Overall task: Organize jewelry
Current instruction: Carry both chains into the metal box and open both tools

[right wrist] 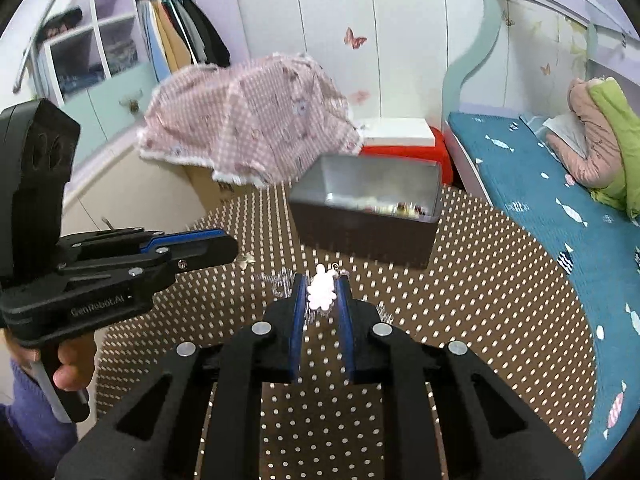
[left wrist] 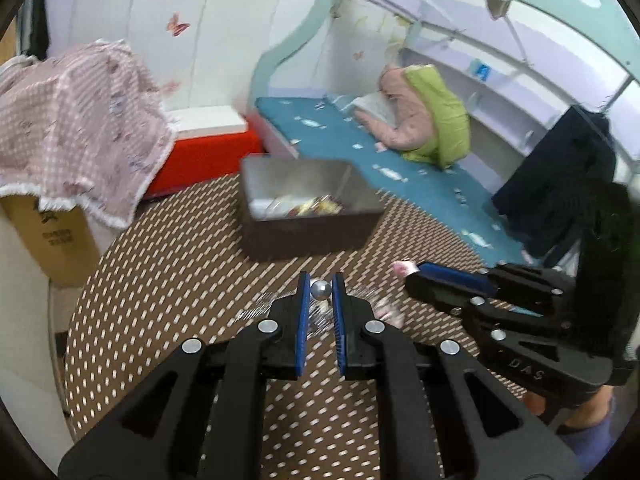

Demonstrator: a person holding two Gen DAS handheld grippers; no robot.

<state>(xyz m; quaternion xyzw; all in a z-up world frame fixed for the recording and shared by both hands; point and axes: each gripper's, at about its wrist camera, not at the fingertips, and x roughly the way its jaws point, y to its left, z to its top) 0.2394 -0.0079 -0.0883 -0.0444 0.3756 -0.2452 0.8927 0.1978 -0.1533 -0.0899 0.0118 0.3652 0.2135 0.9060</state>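
My left gripper (left wrist: 321,280) is shut on a silver bead (left wrist: 321,290), held between its blue pads above the dotted round table (left wrist: 168,280). My right gripper (right wrist: 320,280) is shut on a pale pink flower-shaped charm (right wrist: 320,294) with a small metal loop. The left wrist view shows the right gripper (left wrist: 412,271) at the right with the pink charm (left wrist: 400,268) at its tip. In the right wrist view the left gripper (right wrist: 234,246) comes in from the left, a silver piece (right wrist: 246,260) at its tip. A dark jewelry box (left wrist: 304,232) with a metal-lined inside stands open beyond both grippers.
Blurred loose jewelry (right wrist: 280,284) lies on the table (right wrist: 480,300) under the grippers. A cardboard box under pink checked cloth (left wrist: 72,128) stands at the left, a red-and-white box (left wrist: 212,148) behind the table. A bed with a blue cover (right wrist: 540,184) runs along the right.
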